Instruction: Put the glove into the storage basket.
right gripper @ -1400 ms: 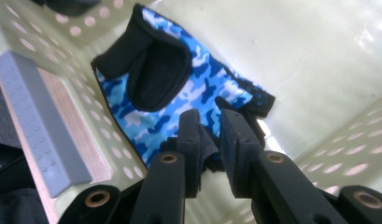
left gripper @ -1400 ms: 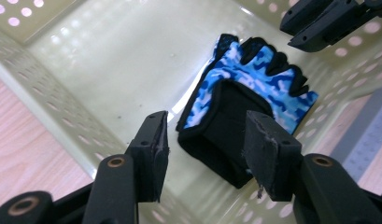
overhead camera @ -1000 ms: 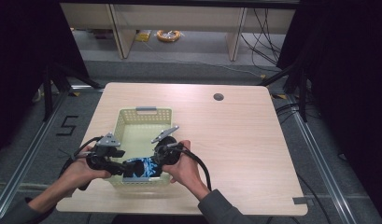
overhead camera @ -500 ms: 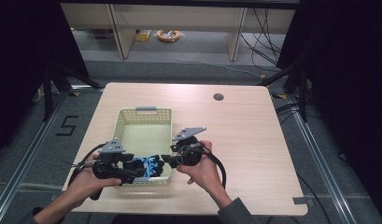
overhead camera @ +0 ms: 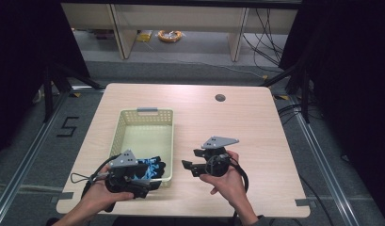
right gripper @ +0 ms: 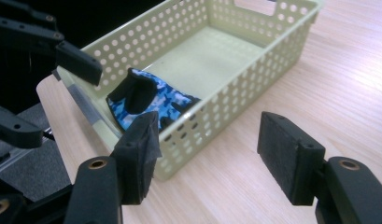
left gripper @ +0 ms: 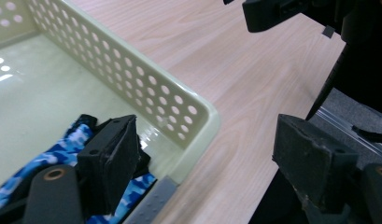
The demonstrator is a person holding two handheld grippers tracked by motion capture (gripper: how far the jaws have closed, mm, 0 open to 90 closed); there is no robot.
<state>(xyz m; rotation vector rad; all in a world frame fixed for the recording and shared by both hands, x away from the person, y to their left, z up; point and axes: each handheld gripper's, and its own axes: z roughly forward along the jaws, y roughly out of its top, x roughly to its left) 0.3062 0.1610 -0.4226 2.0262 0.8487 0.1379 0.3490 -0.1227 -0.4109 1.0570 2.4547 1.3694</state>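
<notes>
A blue camouflage glove with black trim (overhead camera: 151, 167) (right gripper: 146, 97) (left gripper: 46, 156) lies inside the pale green perforated basket (overhead camera: 125, 123) (right gripper: 254, 70) (left gripper: 179, 100), in its near corner. My left gripper (overhead camera: 148, 182) (left gripper: 212, 156) is open at that near corner; one jaw is inside the basket just over the glove, the other outside the wall. My right gripper (overhead camera: 190, 159) (right gripper: 215, 151) is open over the bare table, right of the basket, with nothing between its jaws. Each gripper view shows the other gripper: the left gripper (right gripper: 72, 60) and the right gripper (left gripper: 291, 14).
The wooden table (overhead camera: 256, 127) has a dark round cable hole (overhead camera: 220, 98) at the back right. The table's front edge runs close under both hands. Beyond the far edge are shelf legs and a coiled cable on the floor (overhead camera: 170, 35).
Both grippers were together at the glove by the basket's near edge. The glove now lies let go in the basket; the right gripper has drawn off to the right, the left back toward the front.
</notes>
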